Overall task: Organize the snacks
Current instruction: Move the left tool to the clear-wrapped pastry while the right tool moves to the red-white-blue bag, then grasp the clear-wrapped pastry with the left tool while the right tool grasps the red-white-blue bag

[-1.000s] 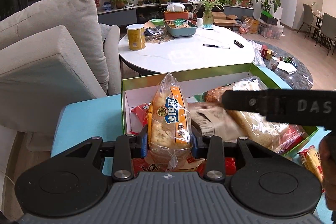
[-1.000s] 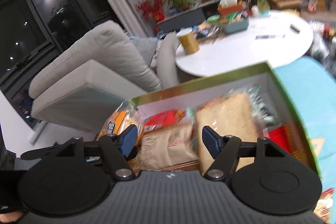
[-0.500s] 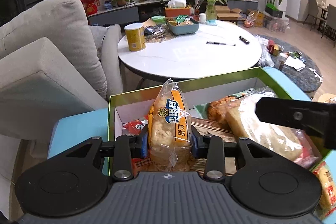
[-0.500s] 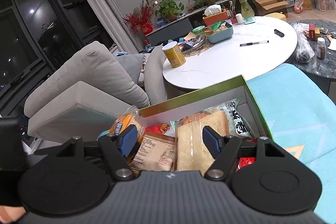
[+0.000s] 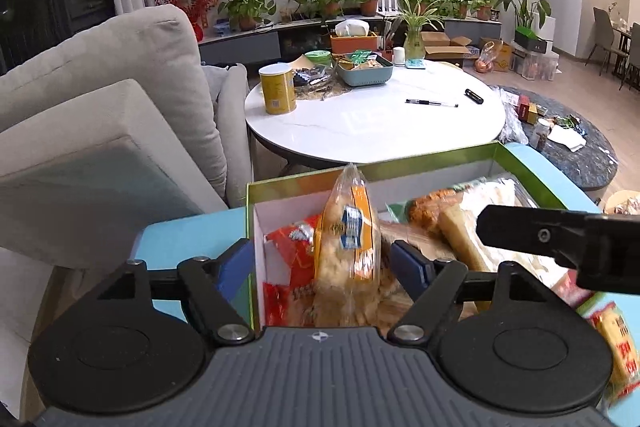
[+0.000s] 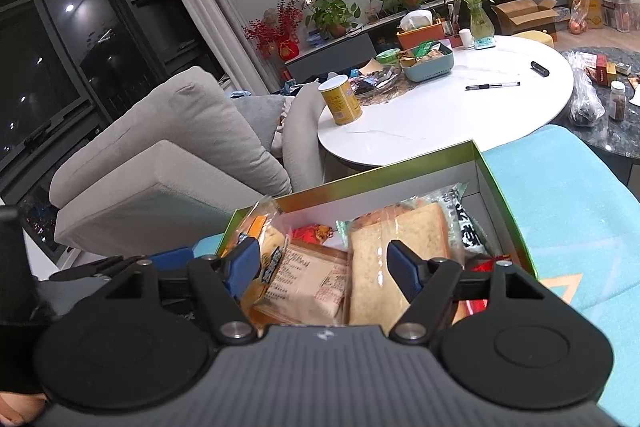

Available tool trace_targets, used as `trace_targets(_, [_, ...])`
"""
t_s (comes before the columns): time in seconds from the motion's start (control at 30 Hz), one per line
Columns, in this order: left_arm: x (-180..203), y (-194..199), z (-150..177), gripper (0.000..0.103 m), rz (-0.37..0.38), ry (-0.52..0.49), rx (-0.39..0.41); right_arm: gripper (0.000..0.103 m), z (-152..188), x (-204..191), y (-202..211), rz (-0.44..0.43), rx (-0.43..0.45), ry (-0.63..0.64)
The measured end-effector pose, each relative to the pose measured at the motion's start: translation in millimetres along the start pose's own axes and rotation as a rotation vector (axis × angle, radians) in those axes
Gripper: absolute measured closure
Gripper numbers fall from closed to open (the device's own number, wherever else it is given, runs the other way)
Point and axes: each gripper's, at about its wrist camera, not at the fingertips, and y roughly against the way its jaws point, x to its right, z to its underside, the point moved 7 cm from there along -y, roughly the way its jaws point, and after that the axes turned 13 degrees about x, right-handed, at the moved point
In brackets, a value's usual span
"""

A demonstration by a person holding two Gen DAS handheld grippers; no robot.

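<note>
Green-rimmed box (image 5: pixel 420 163), orange-striped bag (image 5: pixel 348 231), yellow can (image 5: pixel 277 89), turquoise surface (image 6: pixel 568 195).

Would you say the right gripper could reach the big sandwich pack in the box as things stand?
Probably yes: the right gripper is open just above the sandwich pack, which lies uncovered on top in the green box.
</note>
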Motion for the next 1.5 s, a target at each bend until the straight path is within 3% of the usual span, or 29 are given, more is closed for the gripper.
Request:
trace_targets(0.37, [-28, 82, 22, 0.022, -0.043, 0.026, 0.047, 0.024, 21, -25, 54, -0.024, -0.013, 0.065])
trace_targets(0.6, [-32, 129, 70, 0.019, -0.033, 0.037, -0.002, 0.024, 50, -32, 81, -0.020, -0.065, 0.094])
trace_targets(0.8, [-35, 150, 110, 0.019, -0.055, 0.105, -0.039, 0.024, 73, -28, 100, 0.015, -0.102, 0.106])
trace_targets(1.33, [-23, 145, 148, 0.020, -0.048, 0.200, -0.136, 0.024, 110, -11, 131, 0.072, -0.124, 0.109])
trace_targets(1.5, [-23, 139, 150, 0.029, -0.041, 0.214, -0.142, 0.024, 115, -9, 131, 0.066, -0.128, 0.115])
